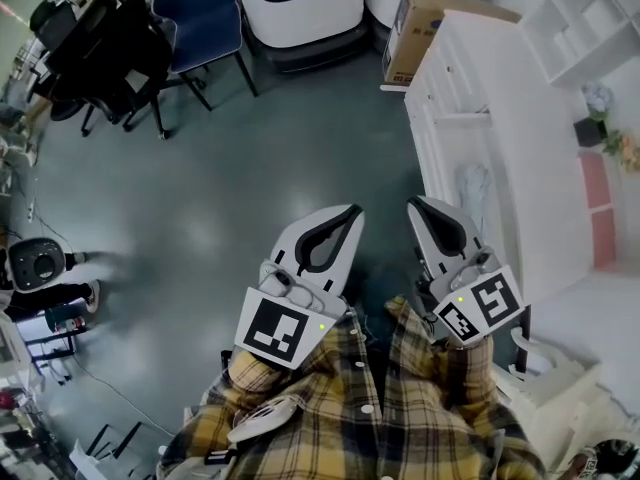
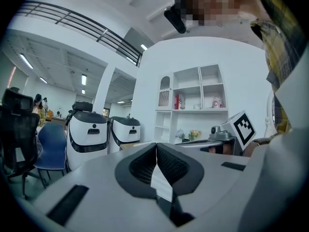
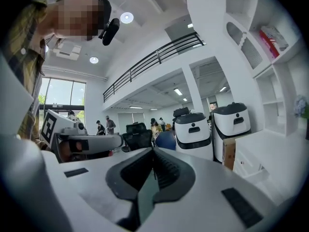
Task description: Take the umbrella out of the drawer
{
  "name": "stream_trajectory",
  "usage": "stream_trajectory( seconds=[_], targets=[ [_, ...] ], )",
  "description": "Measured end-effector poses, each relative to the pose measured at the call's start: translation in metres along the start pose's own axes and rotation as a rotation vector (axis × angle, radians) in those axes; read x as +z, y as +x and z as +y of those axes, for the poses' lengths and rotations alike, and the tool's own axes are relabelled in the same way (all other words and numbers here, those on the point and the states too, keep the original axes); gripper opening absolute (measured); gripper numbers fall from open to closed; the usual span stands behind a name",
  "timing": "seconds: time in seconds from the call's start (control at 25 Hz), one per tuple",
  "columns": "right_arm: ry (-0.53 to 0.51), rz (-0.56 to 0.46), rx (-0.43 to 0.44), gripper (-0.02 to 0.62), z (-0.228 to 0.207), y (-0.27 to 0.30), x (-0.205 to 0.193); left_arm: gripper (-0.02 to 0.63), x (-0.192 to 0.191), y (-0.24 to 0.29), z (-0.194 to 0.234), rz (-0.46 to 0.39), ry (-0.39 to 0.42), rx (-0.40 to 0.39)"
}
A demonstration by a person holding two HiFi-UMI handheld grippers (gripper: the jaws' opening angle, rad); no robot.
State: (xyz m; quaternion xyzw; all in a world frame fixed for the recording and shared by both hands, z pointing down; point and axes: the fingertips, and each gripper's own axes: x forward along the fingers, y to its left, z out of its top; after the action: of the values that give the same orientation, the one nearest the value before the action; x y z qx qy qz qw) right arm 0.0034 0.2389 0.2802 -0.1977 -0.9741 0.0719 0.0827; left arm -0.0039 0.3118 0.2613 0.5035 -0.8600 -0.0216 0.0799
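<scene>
both grippers are hard pale grey plastic shells with a rounded teardrop nose, and each carries a cube of black and white square markers. the left gripper (image 1: 350, 212) has its jaws closed with nothing between them, the black ribbed rubber pads (image 2: 144, 166) meeting at the tip. same for the right gripper (image 1: 417, 206): jaws pressed together, empty. they hang side by side over a smooth grey floor (image 1: 250, 168) with a dull shine, sticking out from yellow plaid sleeves (image 1: 420, 408).

just right of the right gripper stands a boxy white cabinet (image 1: 530, 128) with flat panelled fronts. on its near side there's what looks like a pulled-out drawer (image 1: 452, 153), and a pale, soft, crumpled bundle (image 1: 475, 190) lies in it. i honestly can't tell if that's the umbrella. neither gripper touches it.

past the cabinet there's a brown cardboard box (image 1: 415, 33) on the floor, its contents out of sight, next to two rounded white machines (image 1: 300, 3) with black bands. the white cubby shelf (image 1: 580, 28) holds a small dark pot of flowers (image 1: 592, 126).
</scene>
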Motion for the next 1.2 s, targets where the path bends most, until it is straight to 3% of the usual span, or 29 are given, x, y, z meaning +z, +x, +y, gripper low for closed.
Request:
stream_trajectory(
  seconds=[0.32, 0.64, 0.88, 1.2],
  targets=[
    [0.028, 0.032, -0.051, 0.018, -0.035, 0.0, -0.008, 0.021, -0.011, 0.03, 0.005, 0.039, -0.021, -0.031],
    [0.059, 0.016, -0.097, 0.018, -0.087, 0.029, -0.01, 0.021, -0.012, 0.082, 0.029, 0.078, 0.009, -0.077],
    [0.097, -0.015, -0.159, 0.018, -0.157, 0.038, 0.002, 0.021, 0.001, 0.171, 0.029, 0.097, 0.038, -0.2],
    [0.144, -0.055, -0.317, 0.018, -0.238, 0.019, 0.028, 0.021, 0.022, 0.272, 0.0, 0.138, 0.052, -0.411]
  ],
)
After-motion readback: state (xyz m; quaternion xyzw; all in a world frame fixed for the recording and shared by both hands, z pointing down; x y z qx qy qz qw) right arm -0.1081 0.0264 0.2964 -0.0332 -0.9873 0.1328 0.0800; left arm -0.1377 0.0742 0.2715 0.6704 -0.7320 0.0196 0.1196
